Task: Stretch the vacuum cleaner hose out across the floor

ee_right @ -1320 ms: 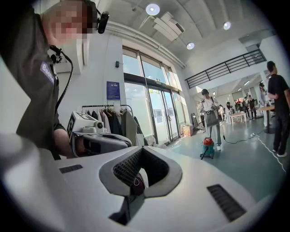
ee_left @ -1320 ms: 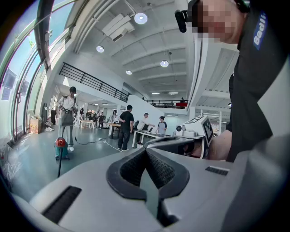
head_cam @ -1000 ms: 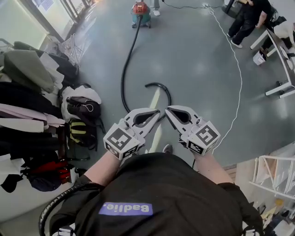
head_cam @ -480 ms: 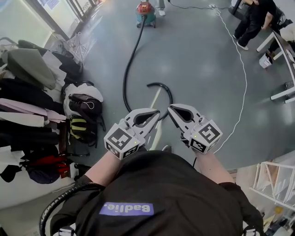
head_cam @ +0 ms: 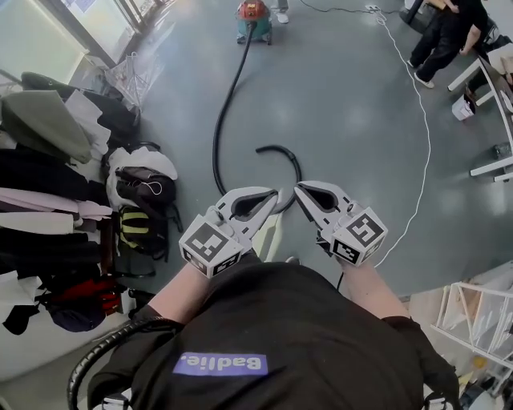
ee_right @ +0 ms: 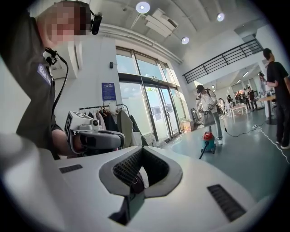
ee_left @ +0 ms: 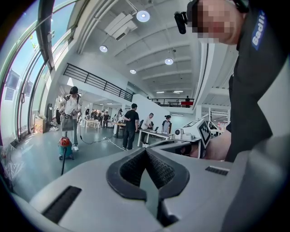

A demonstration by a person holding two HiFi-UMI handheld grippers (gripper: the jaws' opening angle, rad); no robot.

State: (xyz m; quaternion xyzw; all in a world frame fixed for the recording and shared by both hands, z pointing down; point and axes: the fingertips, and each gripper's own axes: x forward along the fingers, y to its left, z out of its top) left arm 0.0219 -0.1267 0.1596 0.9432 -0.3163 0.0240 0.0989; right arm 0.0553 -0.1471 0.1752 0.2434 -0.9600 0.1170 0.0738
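A red and teal vacuum cleaner (head_cam: 253, 18) stands far off on the grey floor. Its black hose (head_cam: 227, 100) runs toward me in a long bend, then hooks round in a curve (head_cam: 282, 152) into a pale wand (head_cam: 271, 228) that lies below my grippers. The left gripper (head_cam: 273, 193) and the right gripper (head_cam: 297, 190) are held side by side above that wand, both shut with nothing between the jaws. The left gripper view shows the left gripper (ee_left: 146, 149) pointing level, with the vacuum (ee_left: 65, 147) beyond it. In the right gripper view the right gripper (ee_right: 142, 147) also faces the vacuum (ee_right: 208, 141).
A rack of coats (head_cam: 48, 160) and several bags (head_cam: 140, 192) line the left side. A thin white cable (head_cam: 421, 136) loops across the floor at the right. A person (head_cam: 437, 32) and white tables (head_cam: 493, 104) are at the far right, and a white shelf (head_cam: 481, 312) at the lower right.
Both grippers stay shut and side by side, and have shifted a little forward along with the person. The hose lies in the same bend as before.
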